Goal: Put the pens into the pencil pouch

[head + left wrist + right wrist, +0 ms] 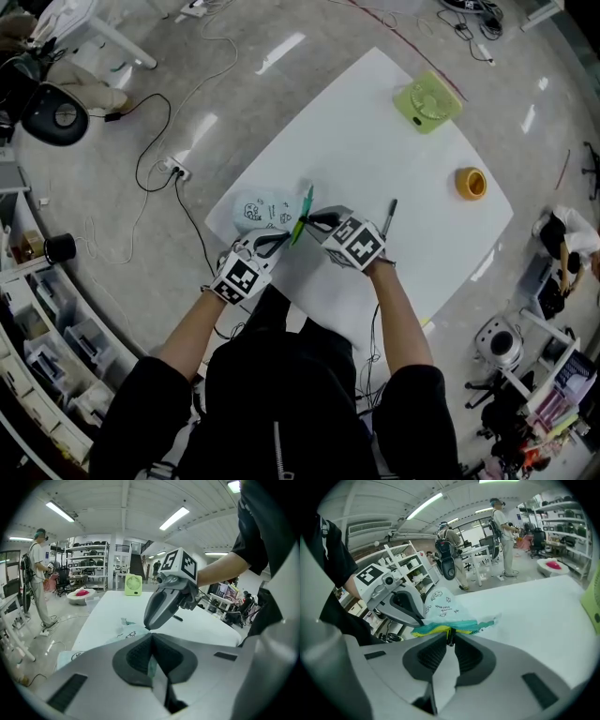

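While the left gripper [281, 240] clenches its fingers on the pouch [258, 208] and the right gripper [314, 221] pinches its zip pull, near-left on the desk [394, 150], a pen [390, 215] waits just right. Tug too hard and the thin fabric could slip free, collapsing the mouth.

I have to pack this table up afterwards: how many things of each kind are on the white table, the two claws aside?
pencil pouch: 1
pen: 1
green fan: 1
tape roll: 1
Total: 4
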Demonstrator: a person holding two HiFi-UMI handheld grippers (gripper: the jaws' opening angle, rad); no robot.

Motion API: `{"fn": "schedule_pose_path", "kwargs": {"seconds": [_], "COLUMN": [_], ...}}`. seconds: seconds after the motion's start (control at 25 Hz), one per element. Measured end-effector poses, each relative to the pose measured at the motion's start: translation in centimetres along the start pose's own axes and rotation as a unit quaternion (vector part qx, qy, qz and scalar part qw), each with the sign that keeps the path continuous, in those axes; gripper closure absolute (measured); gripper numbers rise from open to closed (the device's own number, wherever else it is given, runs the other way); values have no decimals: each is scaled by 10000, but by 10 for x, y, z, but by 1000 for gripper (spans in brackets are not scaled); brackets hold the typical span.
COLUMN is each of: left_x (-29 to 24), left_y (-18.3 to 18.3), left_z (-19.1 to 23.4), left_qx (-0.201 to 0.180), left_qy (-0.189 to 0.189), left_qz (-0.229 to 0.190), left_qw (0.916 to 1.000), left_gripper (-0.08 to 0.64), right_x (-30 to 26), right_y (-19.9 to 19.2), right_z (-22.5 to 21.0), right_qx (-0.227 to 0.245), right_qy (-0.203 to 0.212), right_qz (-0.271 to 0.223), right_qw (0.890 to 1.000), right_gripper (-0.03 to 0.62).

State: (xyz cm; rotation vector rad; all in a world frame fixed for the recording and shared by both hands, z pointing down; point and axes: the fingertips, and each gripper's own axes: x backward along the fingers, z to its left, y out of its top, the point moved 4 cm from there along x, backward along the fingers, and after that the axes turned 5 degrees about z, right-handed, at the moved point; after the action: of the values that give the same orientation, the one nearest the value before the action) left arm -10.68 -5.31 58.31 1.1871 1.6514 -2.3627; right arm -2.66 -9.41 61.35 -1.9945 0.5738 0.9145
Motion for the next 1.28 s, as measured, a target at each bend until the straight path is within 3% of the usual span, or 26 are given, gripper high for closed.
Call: {"fn": "schedule_pose_path", "kwargs": {"seconds": [0.36,0.52,0.64,0.72,1.28], "left_x": [5,6,7,6,7], "left_y": [12,12,12,13,13], "left_z": [6,9,10,10,10], "left_qx": [70,119,112,91,20], "left_qy": [12,74,84,57,6], "left_qz": [-172,-186,-192,-185,-173], "left_qw": [9998,9997,9997,9998,9998], "left_gripper": [538,538,538,538,538], "right_x": [-9,-8,-8,-9,-12], "right_y": [8,1,-3,-4,18], "right_z": [-3,-6,-5,-6,-14], "right_qx": [-132,-265,-200,-167,-225], "right_qy": [-262,-409,-400,-442,-1008], "right_qz": [-412,-485,-385,-330,-848], "right_qw": [9987,9976,9983,9983,9910], "right_gripper": [526,467,487,548,545]}}
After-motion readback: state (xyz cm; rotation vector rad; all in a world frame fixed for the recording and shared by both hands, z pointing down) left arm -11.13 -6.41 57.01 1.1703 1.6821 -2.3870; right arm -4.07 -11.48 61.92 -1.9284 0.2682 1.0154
